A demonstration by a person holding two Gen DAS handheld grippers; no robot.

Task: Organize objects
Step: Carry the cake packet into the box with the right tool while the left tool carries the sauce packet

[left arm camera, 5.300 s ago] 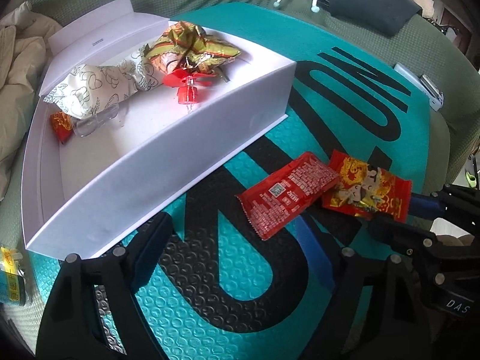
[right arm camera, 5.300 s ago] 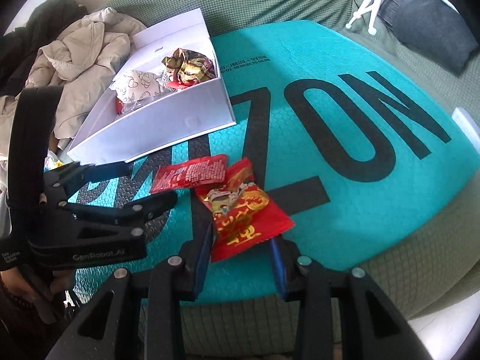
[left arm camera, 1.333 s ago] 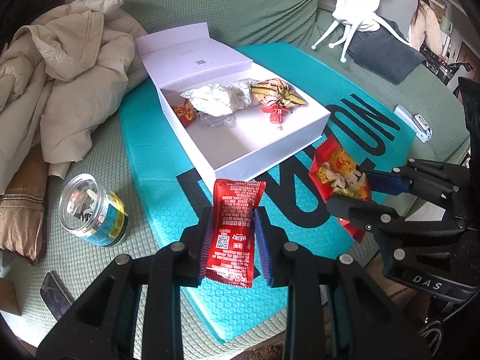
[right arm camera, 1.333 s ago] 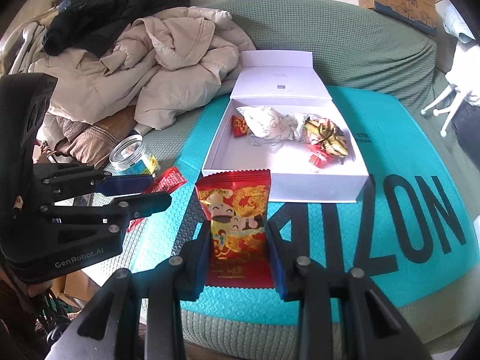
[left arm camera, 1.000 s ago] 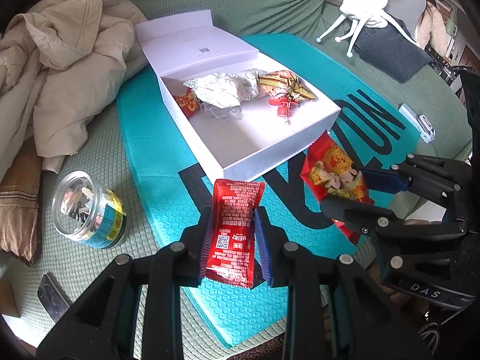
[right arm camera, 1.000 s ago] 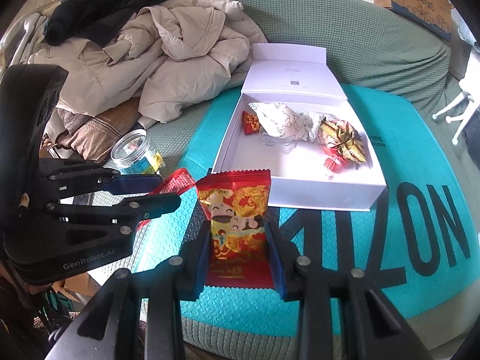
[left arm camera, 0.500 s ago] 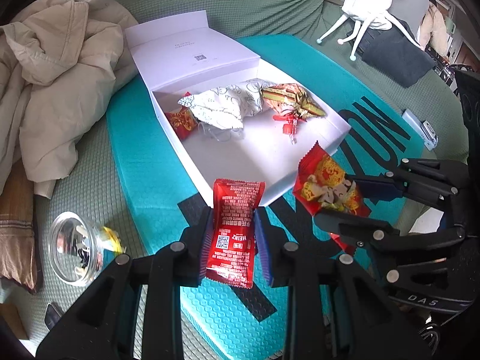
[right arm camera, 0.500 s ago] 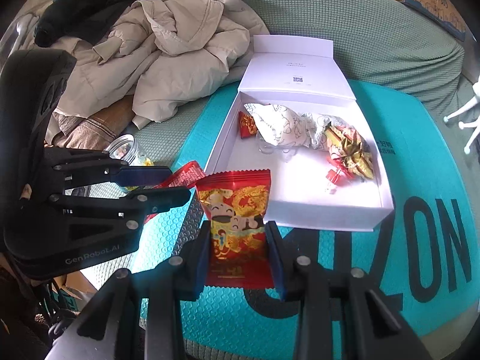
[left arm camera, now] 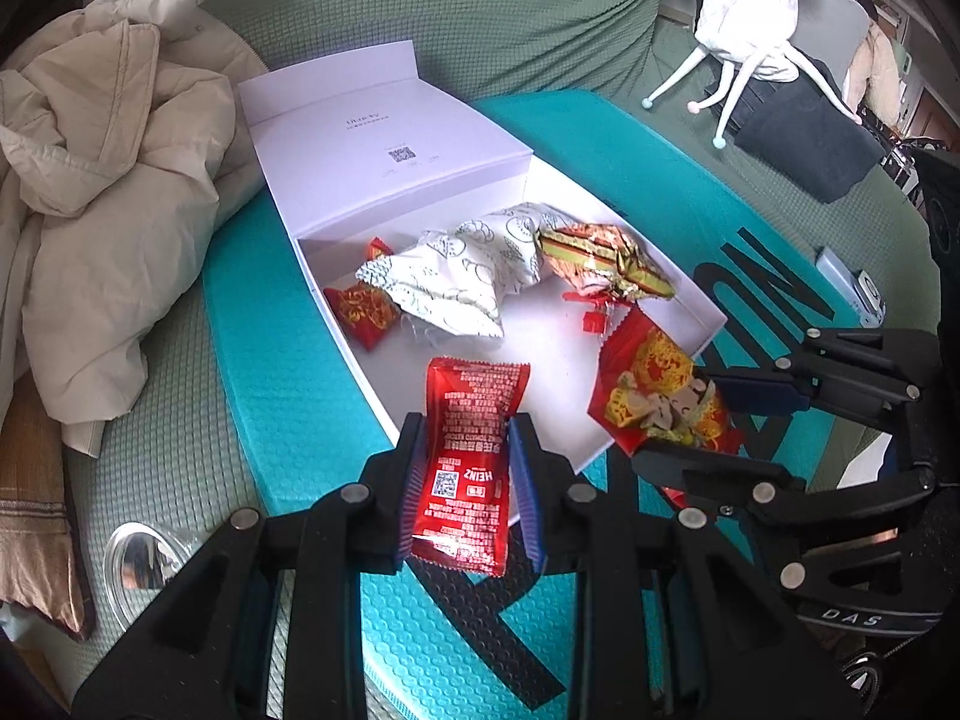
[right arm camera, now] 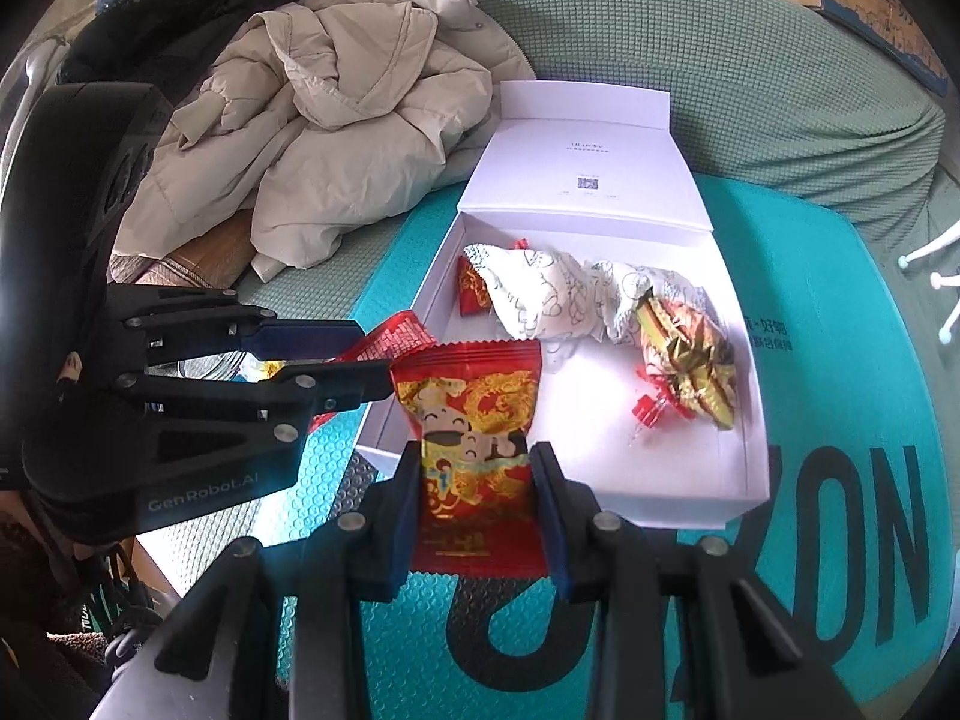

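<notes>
- The left gripper (left arm camera: 467,468) is clamped on a red Heinz ketchup sachet (left arm camera: 469,462), held above the near wall of the open white box (left arm camera: 384,396).
- The right gripper (right arm camera: 477,501) pinches a red-and-gold snack packet (right arm camera: 474,414) at the same near wall.
- Inside the box lie a white patterned pouch (left arm camera: 462,270), a gold foil wrapper (left arm camera: 600,258) and a small red packet (left arm camera: 360,312).
- The box sits on a teal mat (left arm camera: 270,360).
</notes>
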